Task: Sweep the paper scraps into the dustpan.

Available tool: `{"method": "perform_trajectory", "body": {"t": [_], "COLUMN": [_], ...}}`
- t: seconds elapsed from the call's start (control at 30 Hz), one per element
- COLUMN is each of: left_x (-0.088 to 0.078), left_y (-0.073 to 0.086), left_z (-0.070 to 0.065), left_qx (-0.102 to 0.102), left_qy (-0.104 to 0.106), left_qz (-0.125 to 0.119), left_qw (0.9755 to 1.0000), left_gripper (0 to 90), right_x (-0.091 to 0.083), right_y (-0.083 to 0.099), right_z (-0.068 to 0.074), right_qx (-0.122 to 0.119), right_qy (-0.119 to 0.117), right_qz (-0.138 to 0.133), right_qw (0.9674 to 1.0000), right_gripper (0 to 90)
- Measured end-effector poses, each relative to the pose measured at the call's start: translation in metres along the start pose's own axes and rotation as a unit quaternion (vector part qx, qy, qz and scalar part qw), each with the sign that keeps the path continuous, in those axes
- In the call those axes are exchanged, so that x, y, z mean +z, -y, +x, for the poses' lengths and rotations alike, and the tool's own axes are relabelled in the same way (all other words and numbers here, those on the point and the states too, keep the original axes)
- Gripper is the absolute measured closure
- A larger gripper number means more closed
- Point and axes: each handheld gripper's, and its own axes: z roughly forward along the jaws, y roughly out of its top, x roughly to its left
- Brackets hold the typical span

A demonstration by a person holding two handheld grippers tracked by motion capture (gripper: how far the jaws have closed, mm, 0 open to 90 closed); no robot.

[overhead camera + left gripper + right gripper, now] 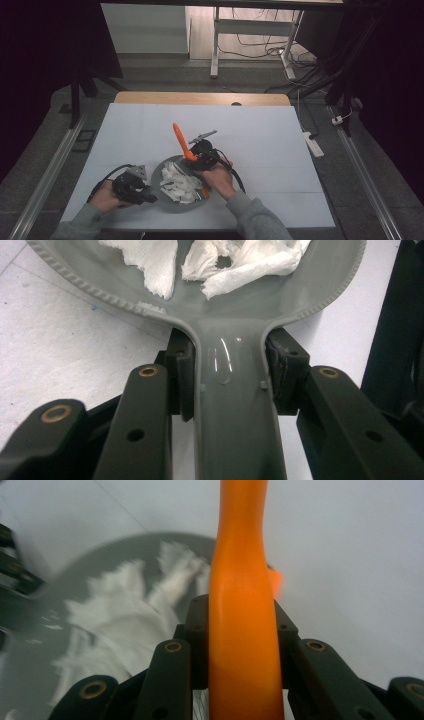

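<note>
- Grey plastic dustpan (pixel 167 197) flat on the white table (pixel 260 135), near the front edge, loaded with torn white paper scraps (pixel 177 184).
- Left gripper (pixel 230 375) clamped on the dustpan's handle (pixel 235 415), right at the neck where it widens into the pan; pads pressed against both sides.
- Right gripper (pixel 242 635) pinching an orange brush handle (pixel 242 580), jaws tight on its smooth middle; orange tip (pixel 176 129) tilted up and away over the pan's far rim.
- Pan probably light and stiff, glossy enough to slip; neck hold looks sound, keeps it from swivelling.
- Orange handle likely rigid, slick plastic; firm squeeze near mid-length judged best, against twisting.
- Paper scraps soft, nearly weightless, prone to scatter or spill over the low rim; slow, level moves advisable.
</note>
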Motion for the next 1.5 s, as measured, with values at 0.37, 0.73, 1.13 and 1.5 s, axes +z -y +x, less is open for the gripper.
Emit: {"method": "perform_trajectory", "body": {"t": [0.37, 0.73, 1.13, 1.5], "left_x": [0.001, 0.003, 0.002, 0.002], "left_y": [-0.001, 0.000, 0.000, -0.001], "left_z": [0.001, 0.001, 0.003, 0.003], "left_qx": [-0.005, -0.009, -0.013, -0.024], "left_qy": [0.000, -0.002, -0.007, -0.012], "left_qz": [-0.005, -0.004, -0.007, -0.009], "left_qw": [1.0000, 1.0000, 0.9999, 0.9996], "left_gripper": [61.5, 61.4, 61.4, 61.4], "right_x": [-0.019, -0.049, -0.025, 0.003], "right_y": [-0.007, 0.000, 0.003, -0.005], "right_z": [0.003, -0.042, -0.091, -0.045], "right_qx": [0.006, 0.033, 0.057, 0.034], "right_qy": [-0.026, 0.028, 0.106, 0.022], "right_qz": [-0.044, -0.070, -0.011, 0.012], "right_qw": [0.9987, 0.9966, 0.9927, 0.9991], "right_gripper": [70.4, 70.4, 70.4, 70.5]}}
